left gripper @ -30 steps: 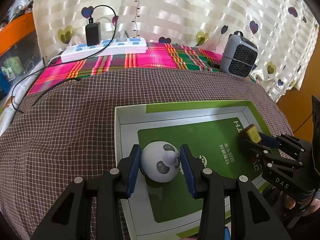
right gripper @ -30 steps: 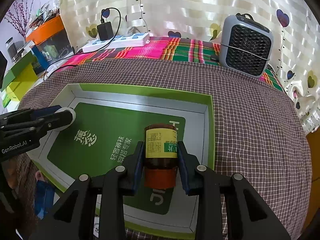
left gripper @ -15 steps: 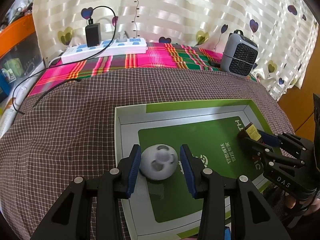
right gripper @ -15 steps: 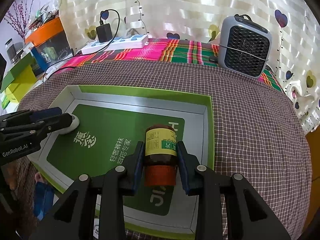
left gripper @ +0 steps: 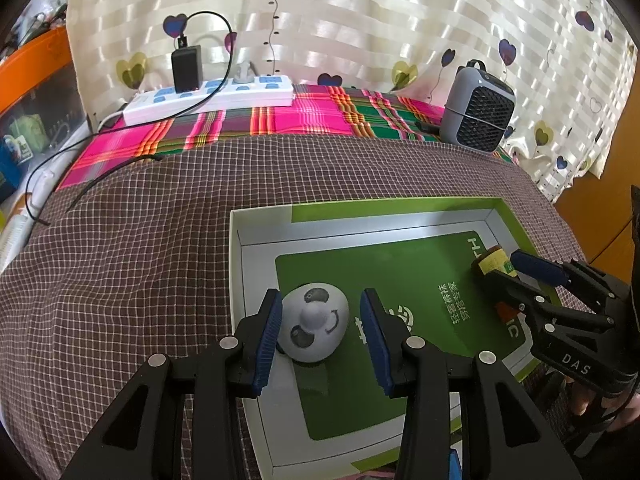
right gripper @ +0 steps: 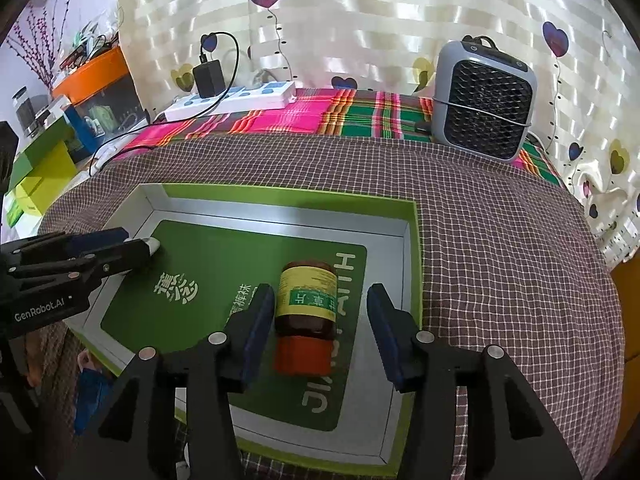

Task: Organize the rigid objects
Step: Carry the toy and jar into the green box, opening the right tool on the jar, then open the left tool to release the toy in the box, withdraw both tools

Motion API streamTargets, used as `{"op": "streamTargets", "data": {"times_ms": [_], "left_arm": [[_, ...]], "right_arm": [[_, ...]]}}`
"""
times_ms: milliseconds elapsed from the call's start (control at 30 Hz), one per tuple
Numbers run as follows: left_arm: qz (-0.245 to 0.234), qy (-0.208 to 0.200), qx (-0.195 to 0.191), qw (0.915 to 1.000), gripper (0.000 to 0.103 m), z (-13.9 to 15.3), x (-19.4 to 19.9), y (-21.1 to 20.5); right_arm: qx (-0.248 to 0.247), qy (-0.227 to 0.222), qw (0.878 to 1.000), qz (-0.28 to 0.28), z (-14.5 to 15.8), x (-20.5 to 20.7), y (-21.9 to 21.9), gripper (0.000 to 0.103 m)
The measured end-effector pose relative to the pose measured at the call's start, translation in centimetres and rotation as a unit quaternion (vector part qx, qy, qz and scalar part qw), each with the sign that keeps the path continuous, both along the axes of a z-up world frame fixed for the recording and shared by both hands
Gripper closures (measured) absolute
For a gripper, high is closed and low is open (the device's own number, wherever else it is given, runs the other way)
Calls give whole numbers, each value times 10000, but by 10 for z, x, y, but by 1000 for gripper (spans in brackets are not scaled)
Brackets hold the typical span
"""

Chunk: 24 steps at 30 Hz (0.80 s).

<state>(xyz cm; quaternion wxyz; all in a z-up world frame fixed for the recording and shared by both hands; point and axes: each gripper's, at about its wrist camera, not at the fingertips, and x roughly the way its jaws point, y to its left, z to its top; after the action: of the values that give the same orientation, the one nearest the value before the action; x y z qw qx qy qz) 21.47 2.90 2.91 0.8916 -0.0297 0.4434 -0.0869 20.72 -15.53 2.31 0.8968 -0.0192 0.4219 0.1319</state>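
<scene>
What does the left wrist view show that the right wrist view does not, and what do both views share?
Only the left wrist view shows the face of the panda ball, lying loose between the left gripper's open pads. Only the right wrist view shows the whole brown jar, lying on its side with its orange lid, between the right gripper's opening jaws, and the stacked green boxes. Both show the green tray, the heater and the power strip.
</scene>
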Motion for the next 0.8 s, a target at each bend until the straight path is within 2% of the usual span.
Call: {"op": "streamTargets", "data": {"times_ms": [267,800], "left_arm": [[47,-105,-24,9999,59,8,-11,1],[54,-442,-137,9989,58,35,-52,5]], "right_arm": [[121,-47,9999,-16,5,-7,-3,53],[271,-308,9991,-63,26,-40,-8,53]]}}
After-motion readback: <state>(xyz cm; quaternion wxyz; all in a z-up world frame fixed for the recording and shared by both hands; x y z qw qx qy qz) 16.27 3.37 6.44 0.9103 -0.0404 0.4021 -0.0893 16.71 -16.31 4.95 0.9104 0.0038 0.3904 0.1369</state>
